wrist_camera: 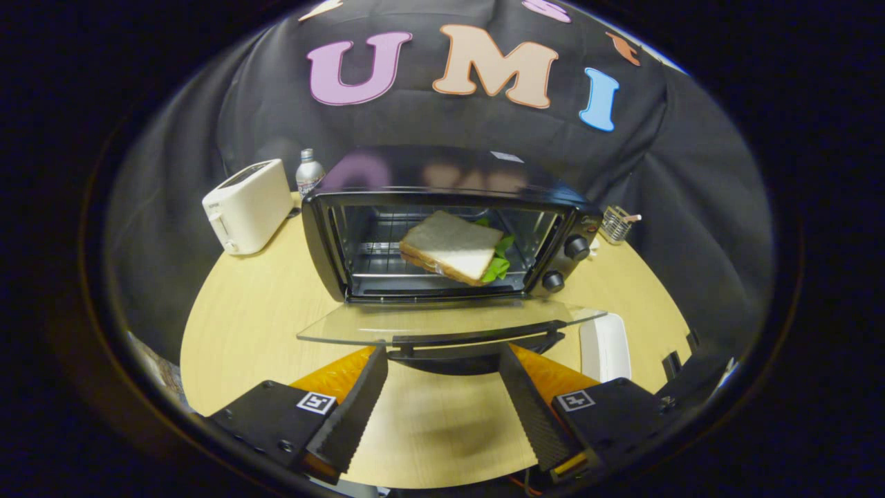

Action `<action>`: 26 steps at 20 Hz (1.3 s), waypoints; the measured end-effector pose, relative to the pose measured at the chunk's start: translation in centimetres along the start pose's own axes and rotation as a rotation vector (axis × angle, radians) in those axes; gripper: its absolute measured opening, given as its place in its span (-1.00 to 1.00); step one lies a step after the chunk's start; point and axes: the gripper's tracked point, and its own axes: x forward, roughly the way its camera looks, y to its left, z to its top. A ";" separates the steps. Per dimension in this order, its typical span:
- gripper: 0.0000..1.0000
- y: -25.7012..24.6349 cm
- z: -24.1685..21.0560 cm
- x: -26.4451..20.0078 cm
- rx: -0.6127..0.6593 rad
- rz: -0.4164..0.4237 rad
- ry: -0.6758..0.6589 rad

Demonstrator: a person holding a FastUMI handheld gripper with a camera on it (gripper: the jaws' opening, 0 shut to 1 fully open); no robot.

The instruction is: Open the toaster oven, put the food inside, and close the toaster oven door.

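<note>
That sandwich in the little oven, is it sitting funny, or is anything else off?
Yes, a bit. The sandwich lies skewed on the rack of the toaster oven, with green lettuce hanging out beside the knobs. The glass door is still down. The gripper is open just under the door handle.

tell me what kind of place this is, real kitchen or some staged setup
Most likely a staged recording booth dressed as a kitchen corner, not a real kitchen. Black cloth hangs as the backdrop, and a pale wooden table carries a toaster oven with a sandwich inside and a white toaster. The tongs are open beneath the oven door handle.
</note>
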 end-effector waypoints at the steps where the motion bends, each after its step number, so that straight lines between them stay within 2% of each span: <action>1: 0.99 0.0 0.2 0.0 0.003 0.002 -0.005; 6: 0.99 0.0 1.3 -0.1 0.001 0.013 -0.019; 11: 0.99 0.0 4.5 0.2 0.013 0.018 -0.108; 19: 0.96 0.5 9.4 2.5 0.127 0.057 -0.210; 26: 0.90 1.0 12.3 4.6 0.071 0.067 -0.241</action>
